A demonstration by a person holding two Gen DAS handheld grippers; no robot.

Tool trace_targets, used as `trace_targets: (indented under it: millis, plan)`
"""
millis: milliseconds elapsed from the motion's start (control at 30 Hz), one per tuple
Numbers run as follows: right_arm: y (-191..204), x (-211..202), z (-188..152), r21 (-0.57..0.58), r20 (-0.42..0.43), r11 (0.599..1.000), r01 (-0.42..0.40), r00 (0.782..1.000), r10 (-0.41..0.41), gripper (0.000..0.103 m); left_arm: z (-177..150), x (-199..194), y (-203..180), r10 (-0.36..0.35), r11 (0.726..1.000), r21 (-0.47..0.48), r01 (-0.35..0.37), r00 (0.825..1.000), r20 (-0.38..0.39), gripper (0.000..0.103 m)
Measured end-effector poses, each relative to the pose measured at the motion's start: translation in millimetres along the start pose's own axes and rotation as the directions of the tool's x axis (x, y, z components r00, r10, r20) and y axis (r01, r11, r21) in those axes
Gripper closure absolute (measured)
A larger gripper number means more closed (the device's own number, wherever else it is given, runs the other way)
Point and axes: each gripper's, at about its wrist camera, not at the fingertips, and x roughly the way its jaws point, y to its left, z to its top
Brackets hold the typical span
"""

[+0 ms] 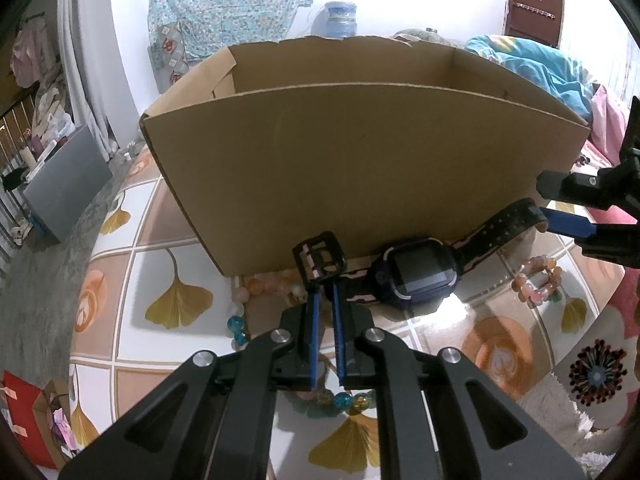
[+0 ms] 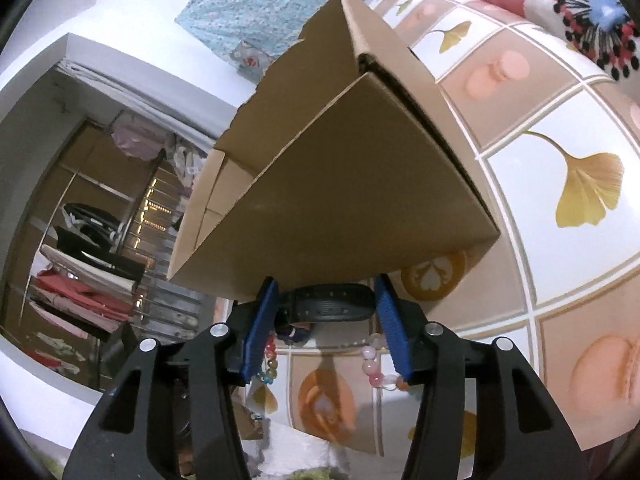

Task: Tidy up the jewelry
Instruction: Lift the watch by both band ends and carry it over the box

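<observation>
The sorting looks barely begun: as much of the cardboard box [image 1: 360,152] as shows, filling the upper middle of the left wrist view, is bare inside, and every piece in view is still outside it. The watch [image 1: 416,276] hangs in front of the box wall at the centre of that frame, the left gripper [image 1: 325,280] with its jaws narrowed onto the buckle end of the strap. A pink bead bracelet [image 1: 538,280] lies on the patterned worktop [image 1: 168,272] at centre right, and a string of blue and yellow beads [image 1: 344,400] lies low in the frame under the left gripper. The right gripper [image 2: 326,300] has its jaws standing wide on either side of the strap's free end, pads clear of it. Only the right wrist view shows that gap; the left one shows just a blue pad at the strap's tip, at the right edge. Only the left view shows the watch face and the box's inside.
</observation>
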Motion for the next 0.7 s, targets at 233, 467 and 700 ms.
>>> trace_targets:
  millis: [233,467,700]
  plan:
    - [10,5,-6,-0.093,-0.016,0.992,0.084,0.996,-0.086,0.059,0,0,0,0.001,1.0,-0.001,-0.001,1.0,0.0,0.095]
    - [7,2,1,-0.11,-0.025,0.99,0.087,0.996,-0.09,0.081,1,1,2,-0.009,1.0,-0.01,0.009,1.0,0.001,0.096]
    - [22,12,-2,-0.115,-0.024,0.992,0.045,0.999,-0.048,0.091,2,-5,5,-0.053,0.998,-0.034,0.054,0.998,0.034,0.097]
